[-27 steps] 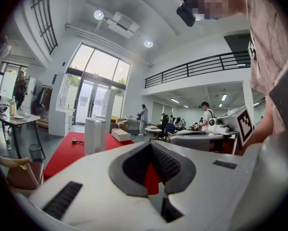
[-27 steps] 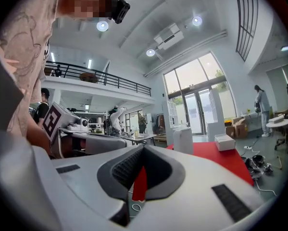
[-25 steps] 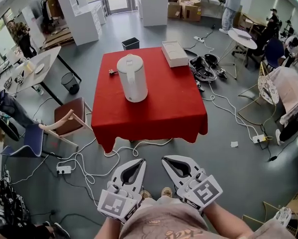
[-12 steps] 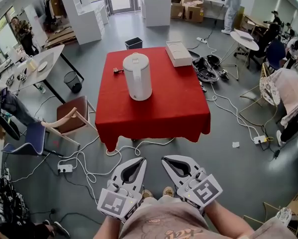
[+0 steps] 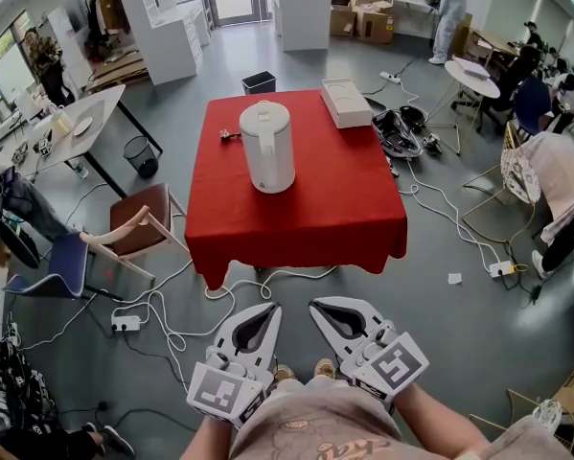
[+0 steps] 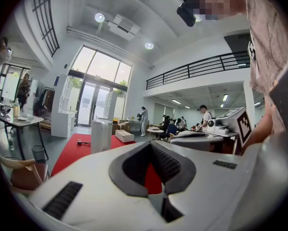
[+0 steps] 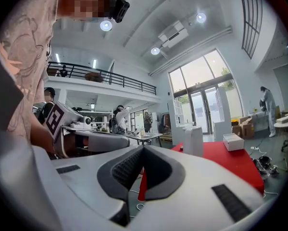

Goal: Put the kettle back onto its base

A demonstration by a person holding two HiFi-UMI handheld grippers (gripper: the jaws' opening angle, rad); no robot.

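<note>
A tall white kettle (image 5: pixel 267 147) stands upright near the back left of a table with a red cloth (image 5: pixel 306 209). A small dark plug (image 5: pixel 229 135) lies just left of it. I cannot make out a separate base under the kettle. Both grippers are held low in front of the person, well short of the table. The left gripper (image 5: pixel 270 309) and the right gripper (image 5: pixel 317 305) are both shut with nothing in them. The kettle shows far off in the left gripper view (image 6: pixel 101 135) and the right gripper view (image 7: pixel 194 141).
A flat white box (image 5: pixel 347 102) lies on the table's back right corner. White cables (image 5: pixel 172 324) trail over the floor between me and the table. A brown chair (image 5: pixel 138 223) stands at the left, with bins (image 5: pixel 138 156) behind it. People sit and stand at the right.
The head view has swung slightly, so the table and kettle sit a little further right in the picture. Both grippers stay shut in the same place.
</note>
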